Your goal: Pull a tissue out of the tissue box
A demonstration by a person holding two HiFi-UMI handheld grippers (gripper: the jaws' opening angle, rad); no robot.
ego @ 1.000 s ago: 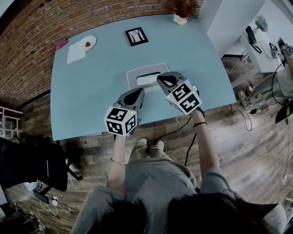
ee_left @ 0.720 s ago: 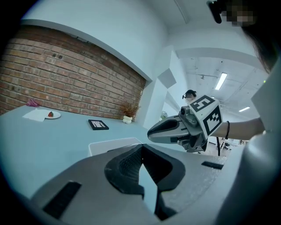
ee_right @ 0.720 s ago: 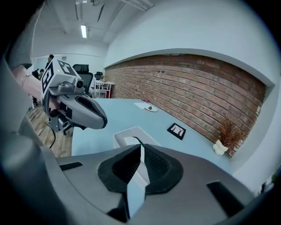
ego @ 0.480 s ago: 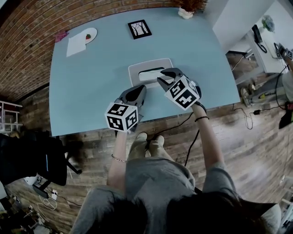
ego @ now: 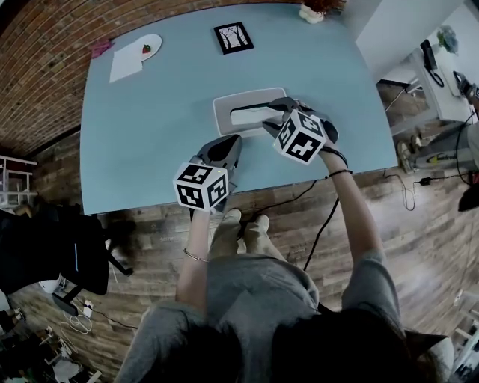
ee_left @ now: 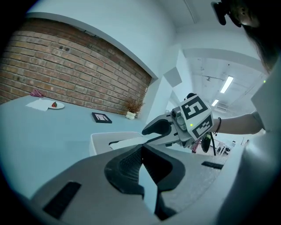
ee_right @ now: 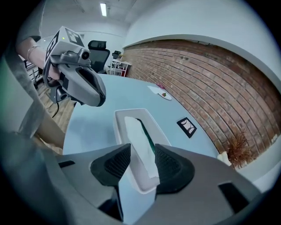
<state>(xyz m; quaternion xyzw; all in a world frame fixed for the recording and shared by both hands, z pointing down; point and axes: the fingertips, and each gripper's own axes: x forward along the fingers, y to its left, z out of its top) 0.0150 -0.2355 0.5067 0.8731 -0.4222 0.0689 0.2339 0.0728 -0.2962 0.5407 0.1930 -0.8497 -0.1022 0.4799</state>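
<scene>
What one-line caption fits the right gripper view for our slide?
Right tongs, jaws opening with nothing gripped, aimed at the tissue poking from the tissue box on the blue table.

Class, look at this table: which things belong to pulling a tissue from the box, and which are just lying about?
Belong to the job: tissue box; tissue poking from its slot; right claw, jaws opening, aimed at the tissue but gripping nothing.
Lying about: framed picture; plate; sheet of paper; potted plant; left claw, shut and empty.
</scene>
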